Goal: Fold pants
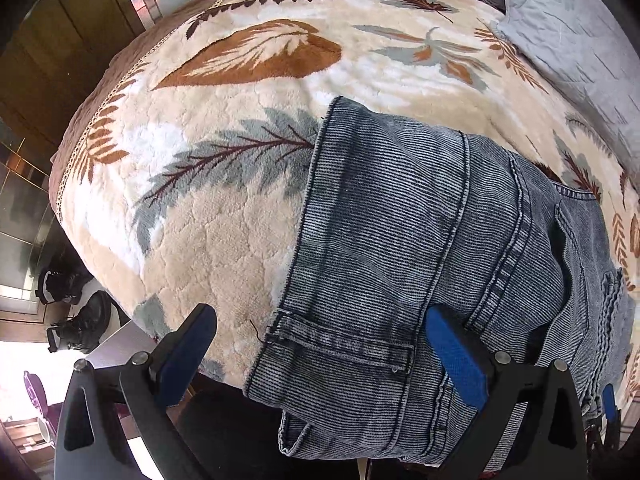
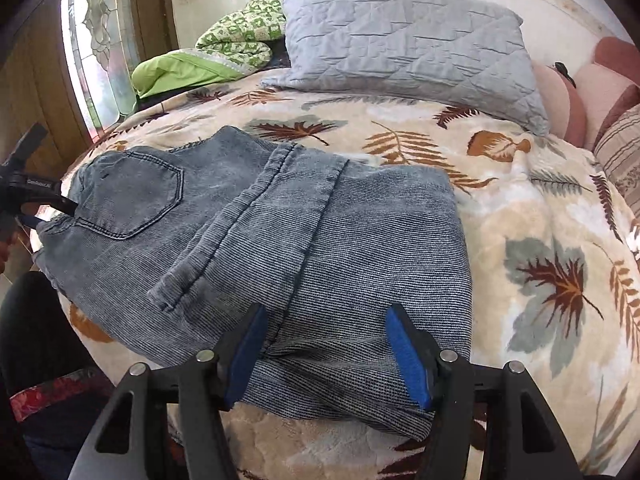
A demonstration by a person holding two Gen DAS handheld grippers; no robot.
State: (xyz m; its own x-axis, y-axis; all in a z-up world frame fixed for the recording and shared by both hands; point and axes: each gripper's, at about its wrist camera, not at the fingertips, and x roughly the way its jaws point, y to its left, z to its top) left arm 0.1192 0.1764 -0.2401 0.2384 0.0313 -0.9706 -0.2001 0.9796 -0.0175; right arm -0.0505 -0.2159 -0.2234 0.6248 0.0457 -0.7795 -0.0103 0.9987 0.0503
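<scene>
Right wrist view shows your right gripper [image 2: 324,344] low over the near edge of the pants [image 2: 280,232]. Its two blue pads [image 2: 412,364] stand spread apart, one on each side of a fold of cloth, and you are not pinching it. The pants lie folded on the blanket [image 2: 540,280], with the hem of one leg laid across the top and a back pocket [image 2: 132,196] facing up, far to the left of your right gripper.

Left wrist view shows your left gripper [image 1: 320,360] pointing down at the end of the pants that hangs over the bed's edge. Its pads are spread wide too. One pad sits over the blanket beside the pants, the other is over the denim. You hold nothing there.

The pants are blue-grey denim with thin ribbed lines and thick stitched seams. The blanket is soft and fluffy, cream with brown and grey leaves. Behind the pants sits a grey quilted pillow [image 2: 408,44], puffy and stitched in squares. A green folded quilt [image 2: 224,52] lies left of that pillow.
</scene>
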